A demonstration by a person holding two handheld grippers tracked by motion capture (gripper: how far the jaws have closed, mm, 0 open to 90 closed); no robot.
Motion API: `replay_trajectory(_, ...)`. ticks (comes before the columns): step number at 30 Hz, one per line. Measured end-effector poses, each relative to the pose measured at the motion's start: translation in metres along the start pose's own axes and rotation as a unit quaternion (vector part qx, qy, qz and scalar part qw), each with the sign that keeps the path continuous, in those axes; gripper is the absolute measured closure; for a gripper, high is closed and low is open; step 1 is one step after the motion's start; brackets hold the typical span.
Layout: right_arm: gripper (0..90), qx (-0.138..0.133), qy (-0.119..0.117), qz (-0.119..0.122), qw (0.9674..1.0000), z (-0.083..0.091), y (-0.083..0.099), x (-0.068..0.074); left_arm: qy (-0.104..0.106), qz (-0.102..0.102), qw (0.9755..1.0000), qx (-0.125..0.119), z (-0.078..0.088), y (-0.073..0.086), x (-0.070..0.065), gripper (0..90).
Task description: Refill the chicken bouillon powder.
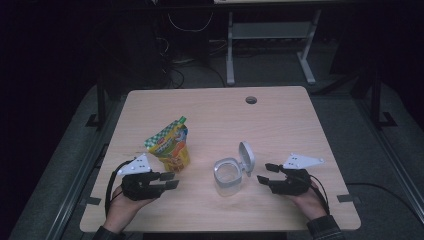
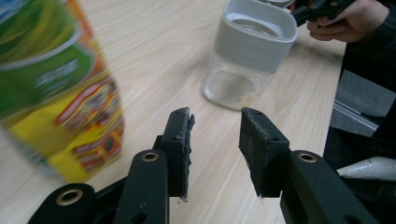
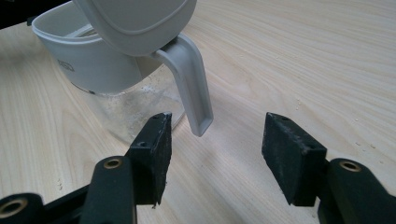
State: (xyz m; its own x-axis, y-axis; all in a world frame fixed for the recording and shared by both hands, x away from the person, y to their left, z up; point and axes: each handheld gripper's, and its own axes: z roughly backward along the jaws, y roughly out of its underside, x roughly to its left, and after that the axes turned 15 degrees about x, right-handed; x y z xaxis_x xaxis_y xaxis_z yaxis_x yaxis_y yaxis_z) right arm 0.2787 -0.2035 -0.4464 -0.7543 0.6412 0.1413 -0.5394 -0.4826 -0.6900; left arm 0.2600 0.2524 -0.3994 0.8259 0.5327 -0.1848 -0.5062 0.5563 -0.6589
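Note:
A yellow, green and orange snack bag (image 1: 171,144) stands upright on the wooden table (image 1: 280,120), left of centre. In the left gripper view the bag (image 2: 56,88) is close on the left, blurred. My left gripper (image 1: 169,180) lies just in front of the bag, open, with nothing between its pads (image 2: 215,149). A clear jar (image 1: 228,176) with a grey collar stands mid-table, its hinged lid (image 1: 246,157) tipped up. My right gripper (image 1: 265,173) sits just right of the jar, open and empty (image 3: 215,158), facing the lid's handle (image 3: 191,84).
A round cable hole (image 1: 251,100) is near the table's far edge. Beyond the table stand a white desk frame (image 1: 270,35) and cables on a dark floor. The person's other hand (image 2: 350,18) shows behind the jar (image 2: 250,51).

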Motion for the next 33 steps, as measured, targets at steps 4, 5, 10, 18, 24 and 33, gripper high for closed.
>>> replay_trajectory(4,42.1,0.000,0.000,0.000,1.0000,0.000,0.000,0.000,-0.016,0.013,0.9998,-0.002,0.008,0.008,0.008,62.6)
replay_trajectory(5,42.1,0.000,0.000,0.000,1.0000,0.000,0.000,0.000,-0.016,0.013,0.9998,-0.002,0.008,0.008,0.008,62.3)
replay_trajectory(10,42.0,0.001,0.000,-0.001,1.0000,0.000,0.000,0.000,-0.041,0.025,0.9989,-0.002,0.015,0.014,0.018,59.4)
replay_trajectory(18,42.0,0.002,0.000,0.000,1.0000,-0.001,0.000,0.000,-0.064,0.031,0.9974,-0.012,0.020,0.010,0.032,44.5)
replay_trajectory(24,42.0,0.004,0.000,0.000,1.0000,-0.002,0.000,0.000,-0.062,0.035,0.9966,-0.040,0.027,0.002,0.042,33.5)
replay_trajectory(33,42.0,0.005,0.000,-0.001,1.0000,-0.002,0.000,0.000,-0.056,0.032,0.9965,-0.053,0.025,-0.016,0.050,25.5)
